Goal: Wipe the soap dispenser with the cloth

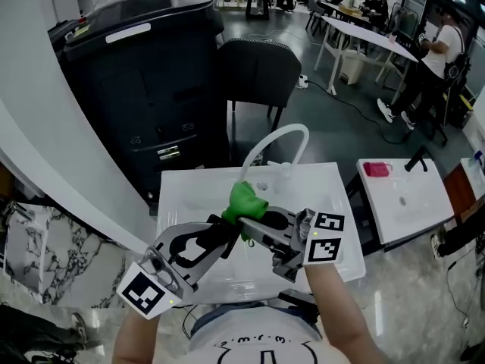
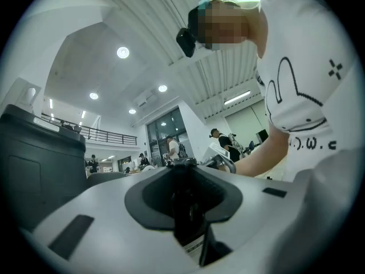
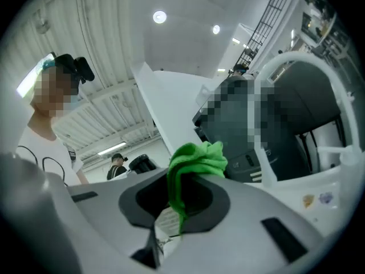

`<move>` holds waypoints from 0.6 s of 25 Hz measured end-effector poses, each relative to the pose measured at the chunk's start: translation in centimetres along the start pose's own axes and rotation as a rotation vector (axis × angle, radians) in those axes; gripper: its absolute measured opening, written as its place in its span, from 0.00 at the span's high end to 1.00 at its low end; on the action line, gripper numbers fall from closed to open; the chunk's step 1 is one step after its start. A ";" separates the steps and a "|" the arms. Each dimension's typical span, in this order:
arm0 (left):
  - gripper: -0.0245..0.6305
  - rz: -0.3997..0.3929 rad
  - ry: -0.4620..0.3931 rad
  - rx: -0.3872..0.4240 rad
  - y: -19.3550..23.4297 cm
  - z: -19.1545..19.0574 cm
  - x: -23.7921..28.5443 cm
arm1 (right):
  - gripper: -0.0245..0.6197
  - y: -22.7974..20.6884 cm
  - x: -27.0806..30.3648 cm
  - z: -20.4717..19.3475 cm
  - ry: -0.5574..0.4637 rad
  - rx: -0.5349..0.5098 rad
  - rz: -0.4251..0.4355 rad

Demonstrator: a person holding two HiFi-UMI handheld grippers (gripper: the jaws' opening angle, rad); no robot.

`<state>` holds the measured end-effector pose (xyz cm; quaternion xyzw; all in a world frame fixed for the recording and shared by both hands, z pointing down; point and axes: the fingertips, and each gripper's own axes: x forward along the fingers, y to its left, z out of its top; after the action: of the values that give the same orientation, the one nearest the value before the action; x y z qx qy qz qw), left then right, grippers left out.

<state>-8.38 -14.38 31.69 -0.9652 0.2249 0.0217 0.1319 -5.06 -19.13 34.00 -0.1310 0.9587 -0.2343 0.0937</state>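
My right gripper (image 1: 256, 223) is shut on a bright green cloth (image 1: 246, 200), which bunches up above its jaws over the white basin (image 1: 333, 260). In the right gripper view the cloth (image 3: 197, 160) hangs down between the jaws of that gripper (image 3: 181, 196). My left gripper (image 1: 226, 232) comes in from the lower left and its tips meet the cloth. A dark soap dispenser (image 2: 186, 213) with a pale label sits pinched between the jaws of the left gripper (image 2: 183, 170). In the head view the dispenser is mostly hidden by the jaws and cloth.
A white curved faucet (image 1: 277, 138) rises at the basin's far edge. Behind it stand a large black cabinet (image 1: 144, 89) and a dark chair (image 1: 258, 70). A second white sink (image 1: 405, 203) with a pink item (image 1: 377, 169) is at the right. People sit and stand far back.
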 end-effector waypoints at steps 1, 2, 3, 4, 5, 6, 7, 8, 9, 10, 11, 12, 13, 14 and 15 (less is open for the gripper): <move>0.82 -0.001 -0.018 -0.012 0.1 0.3 -0.3 | 0.89 0.2 0.1 -0.4 0.007 0.024 0.028; 0.82 -0.002 -0.033 -0.020 0.1 0.6 -0.5 | 0.89 0.3 0.1 -0.7 0.012 0.049 0.052; 0.82 -0.003 -0.045 -0.027 0.1 0.9 -0.8 | 0.89 0.4 0.0 -1.0 0.018 0.069 0.071; 0.82 -0.003 -0.055 -0.032 0.2 1.2 -1.0 | 0.89 0.3 0.0 -1.3 0.028 0.085 0.084; 0.82 -0.004 -0.061 -0.034 0.2 1.4 -1.3 | 0.89 0.2 0.0 -1.7 0.039 0.097 0.092; 0.82 -0.005 -0.063 -0.032 0.2 1.5 -1.4 | 0.89 0.1 0.1 -2.1 0.050 0.108 0.097; 0.82 -0.007 -0.063 -0.027 0.2 1.6 -1.5 | 0.89 -0.1 0.1 -2.5 0.060 0.120 0.100; 0.82 -0.010 -0.062 -0.022 0.1 1.7 -1.6 | 0.89 -0.3 0.2 -2.9 0.068 0.135 0.103; 0.82 -0.012 -0.062 -0.018 0.1 1.8 -1.7 | 0.89 -0.5 0.2 -3.3 0.075 0.152 0.106; 0.82 -0.013 -0.063 -0.016 0.0 1.9 -1.7 | 0.89 -0.8 0.2 -3.7 0.083 0.168 0.108; 0.82 -0.015 -0.065 -0.015 0.0 2.0 -1.8 | 0.89 -1.0 0.2 -4.2 0.093 0.183 0.109; 0.82 -0.019 -0.067 -0.011 -0.1 2.2 -1.9 | 0.89 -1.3 0.3 -4.7 0.109 0.195 0.106; 0.82 -0.025 -0.068 -0.002 -0.2 2.3 -1.9 | 0.89 -1.5 0.4 -5.2 0.132 0.199 0.098; 0.82 -0.032 -0.068 0.011 -0.3 2.5 -1.9 | 0.89 -1.8 0.4 -5.7 0.160 0.193 0.086; 0.82 -0.040 -0.065 0.030 -0.5 2.7 -1.9 | 0.89 -2.0 0.5 -6.2 0.189 0.177 0.071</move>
<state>-9.77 -12.43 29.45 -0.9662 0.2016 0.0468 0.1540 -6.58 -18.34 40.31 -0.0655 0.9429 -0.3258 0.0225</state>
